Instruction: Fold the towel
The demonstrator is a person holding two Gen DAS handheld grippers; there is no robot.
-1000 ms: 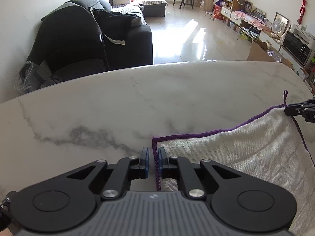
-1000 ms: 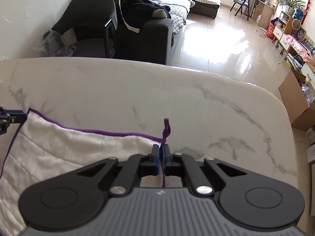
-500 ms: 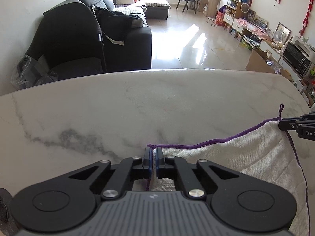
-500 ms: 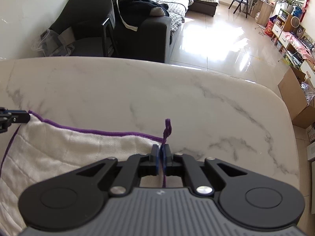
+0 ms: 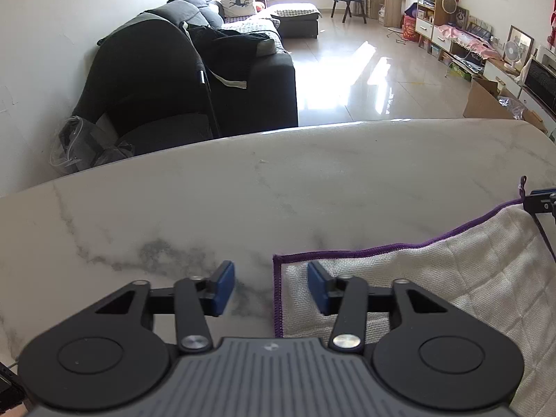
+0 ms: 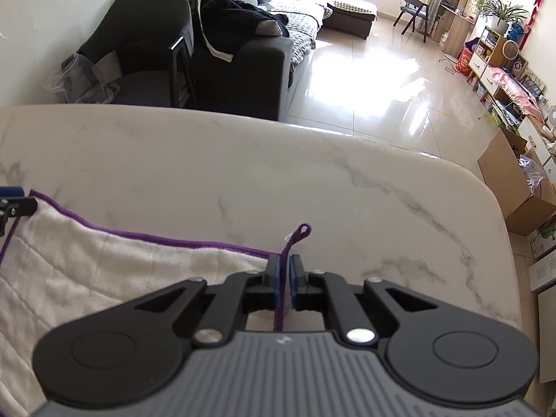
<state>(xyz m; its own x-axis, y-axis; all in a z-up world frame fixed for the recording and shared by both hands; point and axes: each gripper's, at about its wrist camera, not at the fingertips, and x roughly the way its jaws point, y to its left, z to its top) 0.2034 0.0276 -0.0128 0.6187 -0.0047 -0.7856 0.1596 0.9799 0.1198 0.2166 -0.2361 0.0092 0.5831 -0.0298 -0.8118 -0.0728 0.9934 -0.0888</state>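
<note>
Flat on the marble desk [image 5: 243,187] lies the white towel [image 5: 434,278] with its purple hem. Left tongs [image 5: 271,286] stand spread wide, straddling its near-left corner without gripping. Right tongs [image 6: 285,272] are parted slightly around the towel's purple hanging loop [image 6: 295,236], not pinching it.

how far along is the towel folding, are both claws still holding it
Done: the towel lies flat on the table, purple edges lined up at the left corner. In hand: the left claw has opened and let go of that corner; the right claw is only slightly parted around the loop. Left: any further fold; I can't tell how many layers there are.
</note>
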